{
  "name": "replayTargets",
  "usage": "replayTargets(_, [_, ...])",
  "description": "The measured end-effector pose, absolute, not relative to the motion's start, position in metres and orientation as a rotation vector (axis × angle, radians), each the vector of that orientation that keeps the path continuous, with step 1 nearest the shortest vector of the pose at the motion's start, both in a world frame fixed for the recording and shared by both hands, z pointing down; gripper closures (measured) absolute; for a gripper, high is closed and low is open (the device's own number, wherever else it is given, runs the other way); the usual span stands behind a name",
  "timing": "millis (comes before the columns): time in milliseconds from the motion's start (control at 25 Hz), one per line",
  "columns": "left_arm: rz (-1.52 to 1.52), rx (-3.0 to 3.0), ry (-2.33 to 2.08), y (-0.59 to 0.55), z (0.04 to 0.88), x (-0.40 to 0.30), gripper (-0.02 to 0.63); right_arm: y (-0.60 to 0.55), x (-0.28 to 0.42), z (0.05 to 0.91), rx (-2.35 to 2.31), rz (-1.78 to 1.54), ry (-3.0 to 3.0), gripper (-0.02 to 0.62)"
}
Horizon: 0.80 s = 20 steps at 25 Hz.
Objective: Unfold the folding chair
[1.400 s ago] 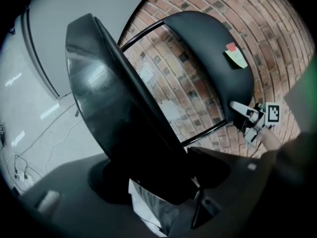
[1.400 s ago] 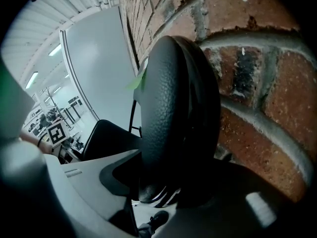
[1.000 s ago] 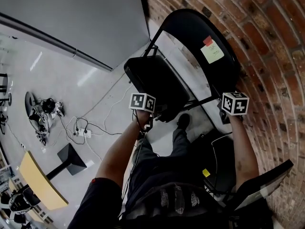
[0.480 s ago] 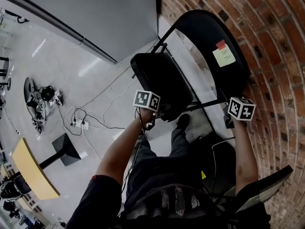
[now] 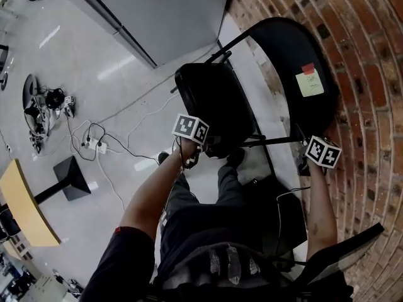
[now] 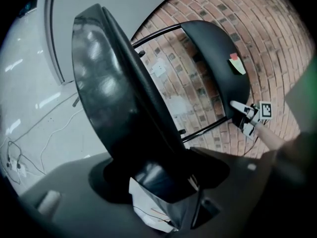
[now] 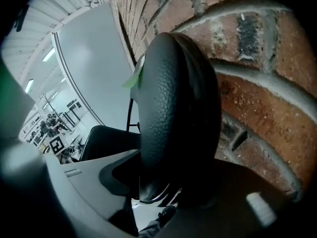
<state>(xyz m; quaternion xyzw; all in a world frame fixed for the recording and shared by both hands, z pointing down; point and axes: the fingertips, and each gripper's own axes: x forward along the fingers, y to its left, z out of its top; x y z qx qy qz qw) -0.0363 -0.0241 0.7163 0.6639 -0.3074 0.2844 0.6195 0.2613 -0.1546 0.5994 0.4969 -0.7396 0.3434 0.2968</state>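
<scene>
A black folding chair stands against the brick wall, partly opened. Its seat (image 5: 211,102) tilts out from the backrest (image 5: 293,61), which carries a yellow and a red sticky note (image 5: 309,80). My left gripper (image 5: 203,146) is shut on the seat's near edge; in the left gripper view the seat (image 6: 114,98) runs down between the jaws of the left gripper (image 6: 158,182). My right gripper (image 5: 305,159) is shut on the backrest's near rim, and the backrest (image 7: 173,108) fills the gap of the right gripper (image 7: 158,192).
The brick wall (image 5: 371,74) runs close on the right, a grey panel (image 5: 164,11) stands behind the chair. Cables and a power strip (image 5: 94,146) lie on the floor at left, with a black stand base (image 5: 69,175) and a wooden tabletop (image 5: 22,206). The person's legs (image 5: 208,212) are below the chair.
The left gripper has moved a little down and toward the person with the seat's edge in it. The right gripper has stayed on the backrest.
</scene>
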Motion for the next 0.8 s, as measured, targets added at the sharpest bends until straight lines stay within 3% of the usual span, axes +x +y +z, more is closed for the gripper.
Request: replayTargets(800, [0.643, 1.467, -0.712, 0.006, 0.748, -0.078, 0.261, -0.143, 0.244, 0.615, 1.292, 0.944, -1.963, 0.385])
